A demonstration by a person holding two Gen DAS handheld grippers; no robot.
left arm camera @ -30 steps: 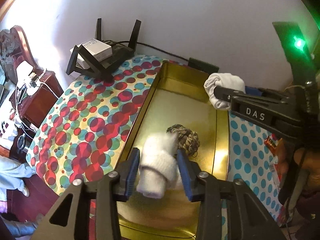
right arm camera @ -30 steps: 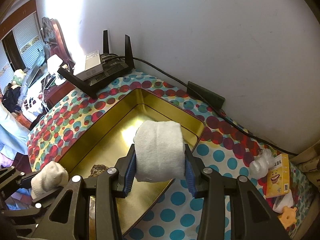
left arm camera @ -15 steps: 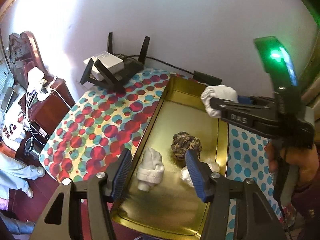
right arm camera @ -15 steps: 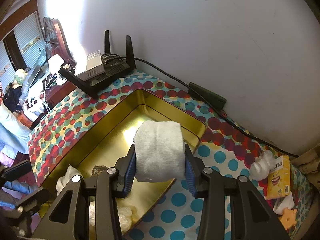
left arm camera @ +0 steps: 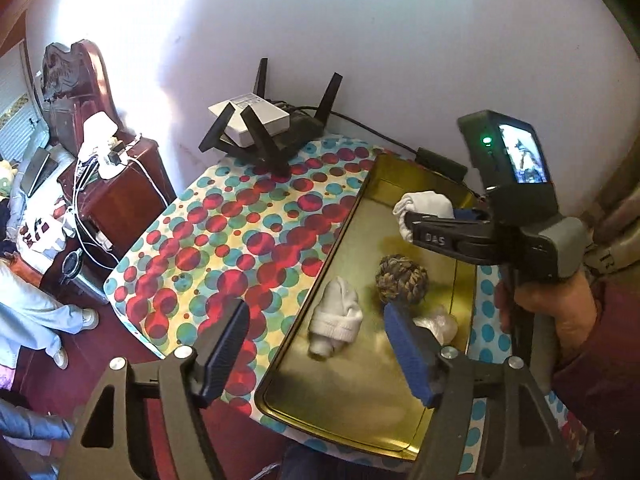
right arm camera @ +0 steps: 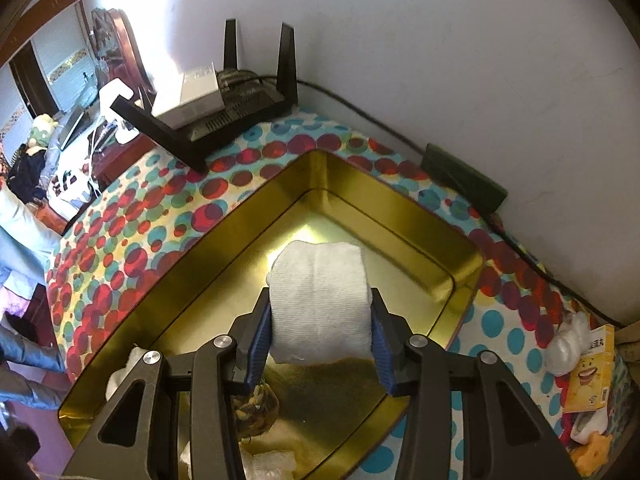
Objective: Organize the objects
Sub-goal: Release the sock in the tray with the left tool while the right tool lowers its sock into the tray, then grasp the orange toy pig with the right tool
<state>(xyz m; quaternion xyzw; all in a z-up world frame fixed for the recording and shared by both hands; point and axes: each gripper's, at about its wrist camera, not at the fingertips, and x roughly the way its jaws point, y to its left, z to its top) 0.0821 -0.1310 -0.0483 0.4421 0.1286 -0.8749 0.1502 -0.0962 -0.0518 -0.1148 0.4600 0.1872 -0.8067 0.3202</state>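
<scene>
Your left gripper (left arm camera: 316, 344) now stands wide open and empty, lifted back above the near end of the shallow gold metal tray (left arm camera: 466, 280). A second ago its blue pads were closed on the small rolled white sock (left arm camera: 335, 320); half a second ago they had already parted around it. That sock now lies on the tray floor by the tray's left wall, apart from both pads. So one item is delivered on this side, I judge.

- Just right of the sock: the brown-and-tan knotted rope ball (left arm camera: 401, 278), resting on the tray floor in much the same place as before.
- Near the right pad: a crumpled clear plastic bag (left arm camera: 438, 322), partly hidden behind it. It was not visible a second ago, when the gripper sat low over that spot.

Your right gripper (right arm camera: 320, 330) holds a thick rolled white towel (right arm camera: 320, 300), pinched on both sides between the blue pads. It hangs over the middle of the tray, above the floor. Compared with the earlier frames, the grip looks unchanged, but the far corner of the tray sits closer and larger, so this hand has moved in and down.

Judgement: the towel is the next thing to set down. The far half of the tray floor looks bare, which suits it.

Outside the tray, on the polka-dot tablecloth (left arm camera: 224, 236), the black router with upright antennas (right arm camera: 240, 100) sits where it was.
</scene>
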